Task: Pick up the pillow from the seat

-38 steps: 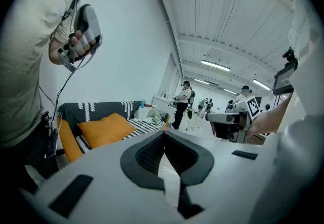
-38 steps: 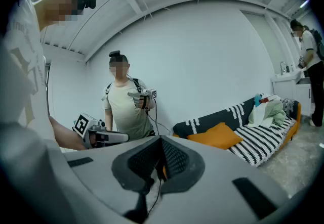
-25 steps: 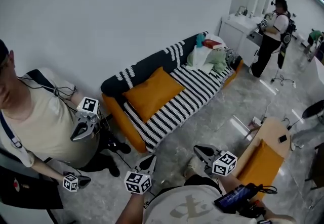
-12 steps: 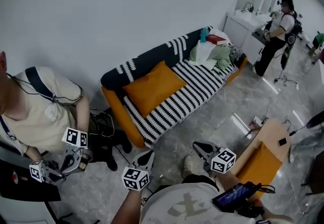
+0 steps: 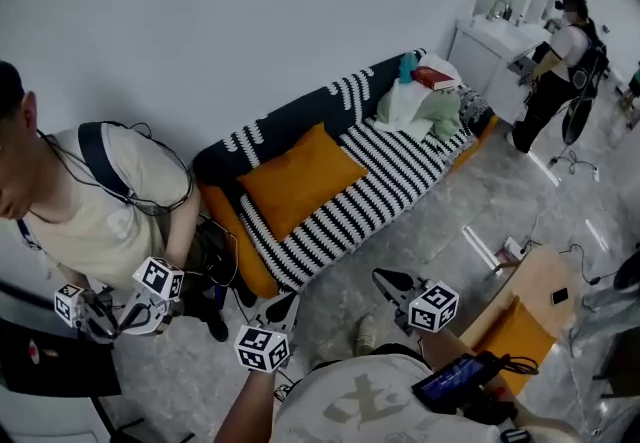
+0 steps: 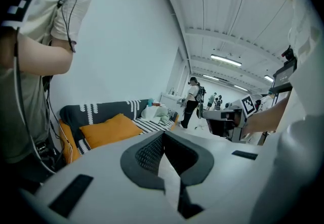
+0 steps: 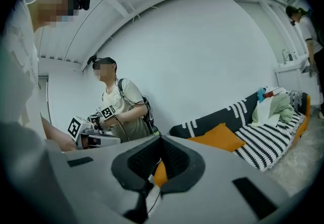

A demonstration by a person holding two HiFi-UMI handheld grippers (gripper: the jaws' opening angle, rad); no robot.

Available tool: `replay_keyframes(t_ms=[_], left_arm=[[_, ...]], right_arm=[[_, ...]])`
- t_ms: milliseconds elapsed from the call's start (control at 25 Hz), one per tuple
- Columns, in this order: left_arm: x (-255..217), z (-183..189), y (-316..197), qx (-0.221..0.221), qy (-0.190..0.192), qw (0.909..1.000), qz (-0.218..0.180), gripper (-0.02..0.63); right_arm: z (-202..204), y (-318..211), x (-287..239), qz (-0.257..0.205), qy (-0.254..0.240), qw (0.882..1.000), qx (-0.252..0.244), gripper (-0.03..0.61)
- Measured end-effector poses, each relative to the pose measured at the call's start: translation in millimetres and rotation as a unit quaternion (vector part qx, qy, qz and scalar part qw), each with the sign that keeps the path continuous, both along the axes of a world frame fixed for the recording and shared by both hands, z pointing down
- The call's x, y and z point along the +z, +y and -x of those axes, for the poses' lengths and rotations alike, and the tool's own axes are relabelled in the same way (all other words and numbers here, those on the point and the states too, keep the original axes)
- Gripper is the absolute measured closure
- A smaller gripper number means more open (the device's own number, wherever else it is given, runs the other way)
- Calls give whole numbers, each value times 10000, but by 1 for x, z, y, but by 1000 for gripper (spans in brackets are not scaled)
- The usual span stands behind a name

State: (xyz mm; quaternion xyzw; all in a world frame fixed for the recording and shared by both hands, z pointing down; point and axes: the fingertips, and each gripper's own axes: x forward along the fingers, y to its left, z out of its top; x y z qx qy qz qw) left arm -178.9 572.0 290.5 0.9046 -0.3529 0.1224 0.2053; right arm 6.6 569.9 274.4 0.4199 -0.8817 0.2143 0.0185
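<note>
The orange pillow (image 5: 300,176) leans on the backrest near the left end of the sofa (image 5: 392,186), its long axis along the seat. Left gripper (image 5: 284,307) and right gripper (image 5: 388,281), both closed and empty, point at it from well off the front edge. The left looks nearer.

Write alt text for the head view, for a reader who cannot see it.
An orange pillow rests on a black-and-white striped sofa by a white wall. Below, the left claw and right claw, both shut and empty, point toward it, well short of it.
</note>
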Motion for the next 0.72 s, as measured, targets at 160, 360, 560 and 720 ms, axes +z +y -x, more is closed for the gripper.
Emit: replay_keyframes(t_ms=[160, 360, 560, 720], left_arm=[[-9, -21, -14, -139, -53, 9999, -28, 604], [-7, -46, -39, -422, -143, 9990, -96, 604], [3, -58, -60, -763, -287, 9966, -153, 604], [10, -58, -72, -914, -300, 9953, -126, 604]], right_arm=[[-21, -17, -7, -36, -7, 9999, -112, 565], [-53, -46, 2, -66, -33, 9996, -266, 565], [-83, -71, 16, -83, -72, 9994, -331, 565], [-91, -88, 27, -8, -98, 9993, -349, 565]])
